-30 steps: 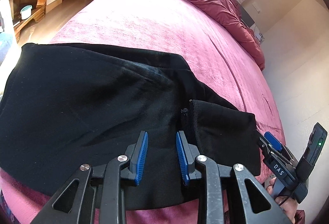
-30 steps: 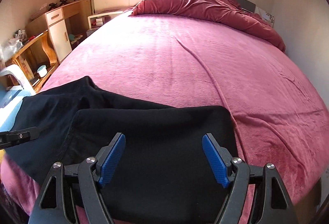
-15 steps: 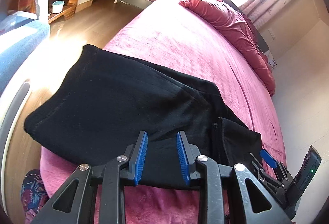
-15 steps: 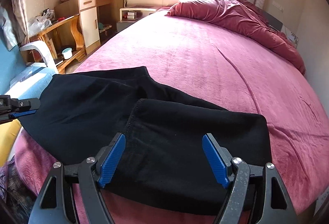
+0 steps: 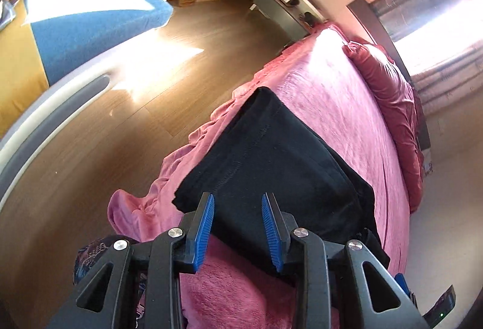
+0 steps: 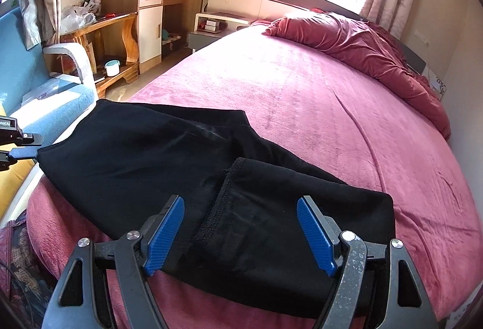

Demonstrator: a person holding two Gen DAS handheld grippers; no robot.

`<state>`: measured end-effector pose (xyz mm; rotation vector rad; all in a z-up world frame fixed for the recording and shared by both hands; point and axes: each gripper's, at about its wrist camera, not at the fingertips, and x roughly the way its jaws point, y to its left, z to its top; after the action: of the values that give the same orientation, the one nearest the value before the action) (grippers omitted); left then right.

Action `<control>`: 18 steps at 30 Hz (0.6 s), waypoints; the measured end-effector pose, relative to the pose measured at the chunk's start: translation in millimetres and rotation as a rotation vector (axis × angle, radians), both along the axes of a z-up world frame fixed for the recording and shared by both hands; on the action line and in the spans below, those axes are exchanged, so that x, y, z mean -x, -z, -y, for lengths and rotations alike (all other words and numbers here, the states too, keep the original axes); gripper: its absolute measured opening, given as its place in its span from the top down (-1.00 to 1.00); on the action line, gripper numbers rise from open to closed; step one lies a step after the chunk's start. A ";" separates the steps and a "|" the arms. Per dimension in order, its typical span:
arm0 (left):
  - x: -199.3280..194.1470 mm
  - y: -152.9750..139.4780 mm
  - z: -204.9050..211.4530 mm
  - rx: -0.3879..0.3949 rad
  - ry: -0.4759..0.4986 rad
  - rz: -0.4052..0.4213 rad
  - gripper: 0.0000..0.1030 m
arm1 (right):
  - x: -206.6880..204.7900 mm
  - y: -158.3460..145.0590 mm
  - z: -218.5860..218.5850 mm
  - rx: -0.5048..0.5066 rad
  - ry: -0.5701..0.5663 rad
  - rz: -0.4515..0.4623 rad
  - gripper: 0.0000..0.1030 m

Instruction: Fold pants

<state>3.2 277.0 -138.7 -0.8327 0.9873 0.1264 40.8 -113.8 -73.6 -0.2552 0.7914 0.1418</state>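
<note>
Black pants [image 6: 151, 153] lie along the near edge of the pink bed [image 6: 302, 93], with the leg end folded back over the middle. My right gripper [image 6: 240, 202] hovers open and wide over that folded hem, holding nothing. In the left wrist view the pants [image 5: 271, 153] reach the bed's corner. My left gripper [image 5: 237, 199] hangs over their near edge; its jaws are opening and the pads do not press on the cloth. The left gripper's tip [image 6: 18, 144] shows just off the pants' left end.
The bedspread [image 5: 157, 208] drapes off the corner toward the wooden floor [image 5: 120, 117]. A blue armchair [image 5: 90, 20] stands close on the left. A crumpled red duvet [image 6: 362, 45] lies at the head, and a nightstand [image 6: 211, 27] and wooden desk [image 6: 120, 36] stand beyond.
My left gripper has swung left along the pants to their end at the bed's corner, rolling, and its jaws have spread a little. The right gripper has shifted left and stays open.
</note>
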 end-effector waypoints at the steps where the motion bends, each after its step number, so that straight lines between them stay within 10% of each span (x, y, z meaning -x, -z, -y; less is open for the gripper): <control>1: 0.7 4.2 -2.8 0.017 -0.012 -0.003 0.34 | 0.0 -0.1 -0.9 0.003 -0.001 0.000 -0.51; 5: 1.7 12.9 -7.3 0.074 -0.037 0.032 -0.68 | 0.8 1.3 -3.1 0.000 -0.003 -0.007 -0.51; 18: -17.1 40.2 -4.9 0.141 -0.037 -0.016 -0.60 | -7.9 19.3 0.0 -0.002 0.008 -0.066 -0.51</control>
<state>20.3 281.9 -178.9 -0.9805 1.0043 0.0964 48.7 -113.8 -92.9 -0.2465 0.8580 0.1438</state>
